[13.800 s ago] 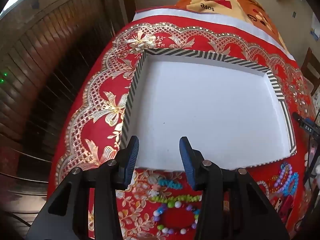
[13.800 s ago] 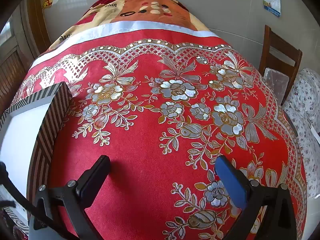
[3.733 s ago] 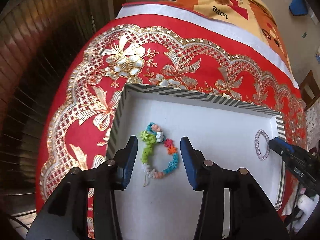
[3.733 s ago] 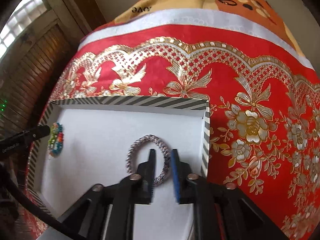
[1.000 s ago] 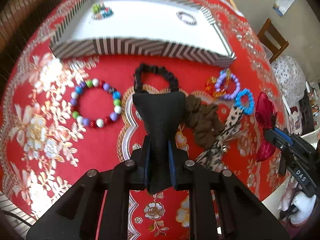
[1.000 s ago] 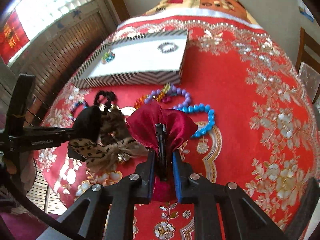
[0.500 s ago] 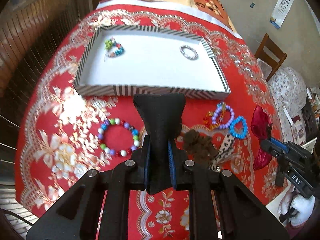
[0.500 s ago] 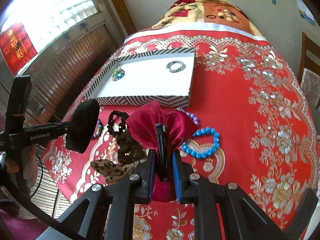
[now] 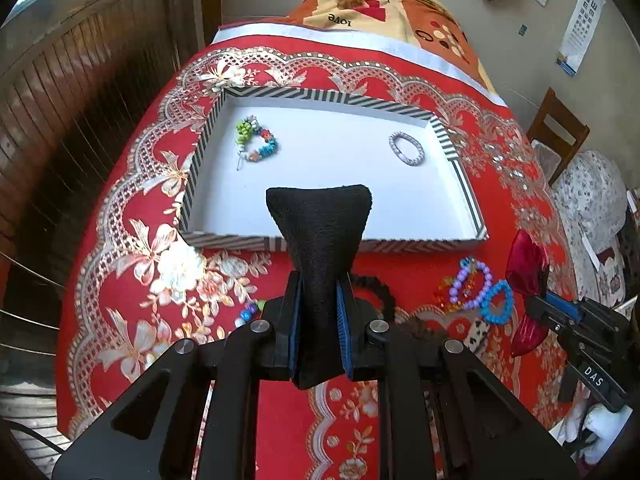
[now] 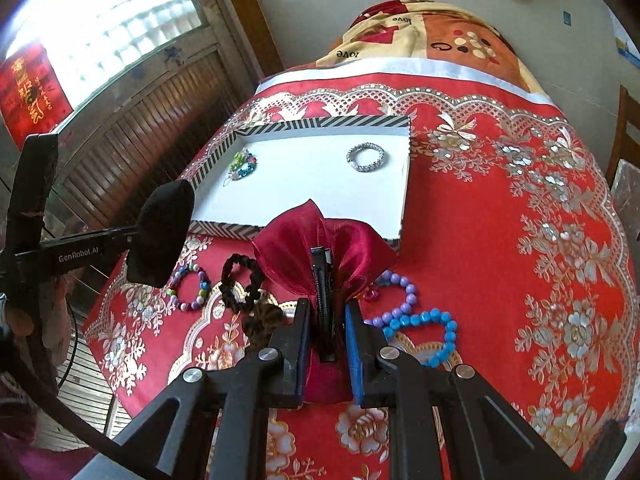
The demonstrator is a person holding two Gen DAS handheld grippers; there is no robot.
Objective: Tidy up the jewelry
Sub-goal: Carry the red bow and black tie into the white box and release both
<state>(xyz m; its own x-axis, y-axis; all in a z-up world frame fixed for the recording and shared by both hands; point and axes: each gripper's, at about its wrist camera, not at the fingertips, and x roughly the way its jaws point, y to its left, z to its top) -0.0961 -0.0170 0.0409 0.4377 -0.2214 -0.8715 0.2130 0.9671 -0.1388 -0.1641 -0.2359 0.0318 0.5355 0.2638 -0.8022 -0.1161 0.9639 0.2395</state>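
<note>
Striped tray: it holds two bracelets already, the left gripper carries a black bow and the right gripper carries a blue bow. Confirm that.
Not quite. The bow in the right gripper is a red bow, not blue, as the right wrist view shows. The rest stands: the striped tray holds two bracelets, and the left gripper carries a black bow.

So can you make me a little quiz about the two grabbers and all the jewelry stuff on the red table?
1. True or false: the striped tray holds three items.
2. What does the right gripper hold?
A) blue bead bracelet
B) red bow clip
C) silver bracelet
3. Fill in: the left gripper is shut on a ____ bow.

Key:
1. False; only the colourful bracelet and the silver bracelet.
2. B
3. black
</note>
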